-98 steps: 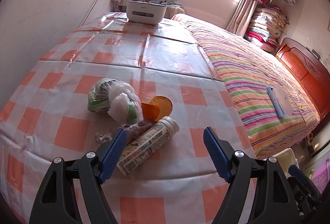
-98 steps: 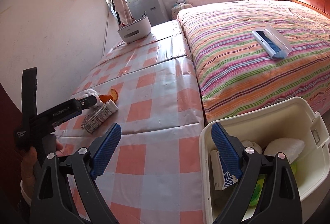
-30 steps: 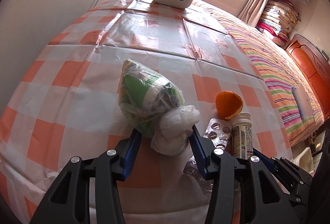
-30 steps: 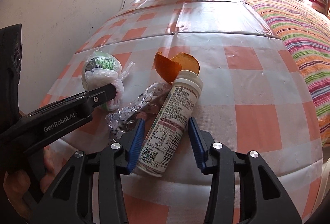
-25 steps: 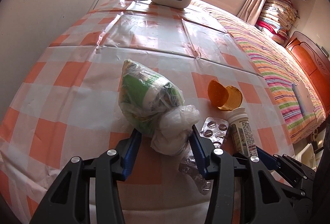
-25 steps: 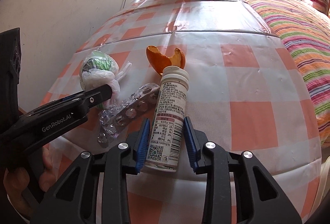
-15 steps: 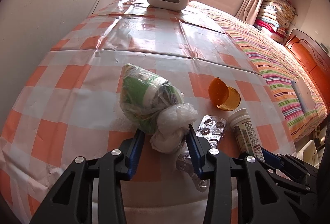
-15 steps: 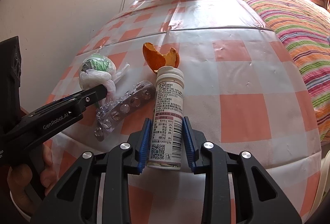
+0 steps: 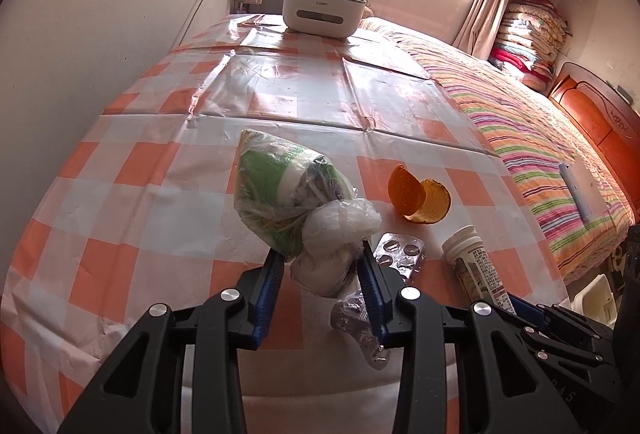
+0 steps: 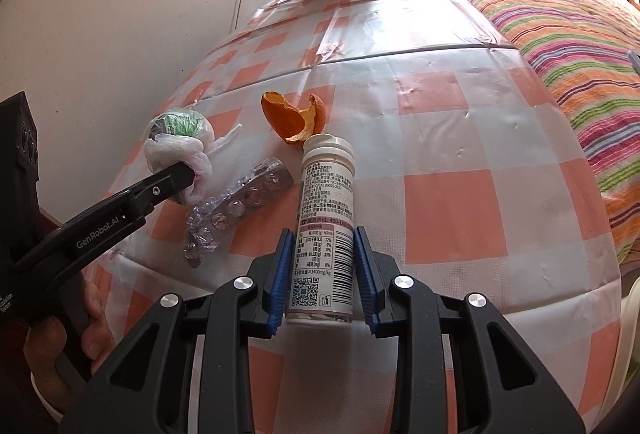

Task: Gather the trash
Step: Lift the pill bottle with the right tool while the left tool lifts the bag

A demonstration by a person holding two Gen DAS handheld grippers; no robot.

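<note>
While your left wrist view looks past the knotted plastic bag [image 9: 296, 202] to the striped bed [image 9: 532, 138] and a corner of the white bin [image 9: 596, 298] at the lower right, only your right wrist view shows your own hand [image 10: 72, 334] wrapped around the left gripper's handle. Your left gripper [image 9: 322, 274] has its blue fingers [image 9: 272, 286] closing on the white knotted end of the bag, which sits between them and bulges against both pads; the green-filled body of the bag lies on the worktop [image 9: 160, 186] just ahead of the fingertips. Your right gripper [image 10: 322, 274] is clenched on the white pill bottle [image 10: 326, 226], its fingers [image 10: 280, 274] pressed flat against the labelled lower half, the capped end pointing away from you. Beyond that cap lies the orange peel [image 10: 294, 118], and between the two grippers rests the blister pack [image 10: 236, 206], touching neither pair of fingers as far as you can see.
</note>
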